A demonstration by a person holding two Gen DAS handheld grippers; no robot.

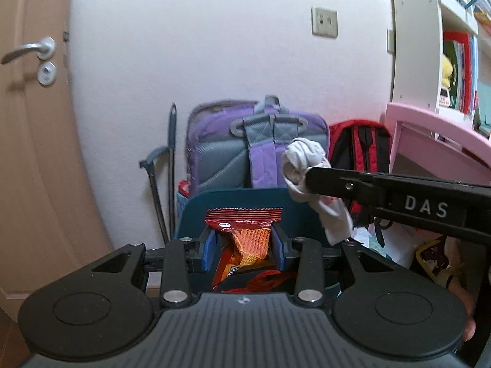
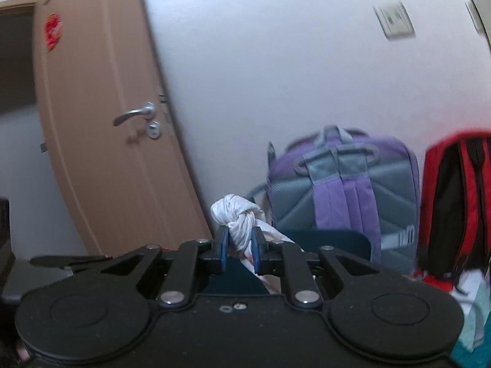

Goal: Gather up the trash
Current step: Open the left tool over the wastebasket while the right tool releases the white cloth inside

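Snack wrapper lower part hidden behind left gripper body; print too small to read. Teal bin mostly covered by wrapper and gripper. Right wrist view: purple backpack, wall socket motion-blurred; red backpack cut by right edge. Knotted white bag lower part hidden behind right gripper.

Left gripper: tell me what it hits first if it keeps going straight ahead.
Probably the dark bin rim just beyond the left gripper and its snack wrapper; behind that stands the purple backpack. Depth is unclear.
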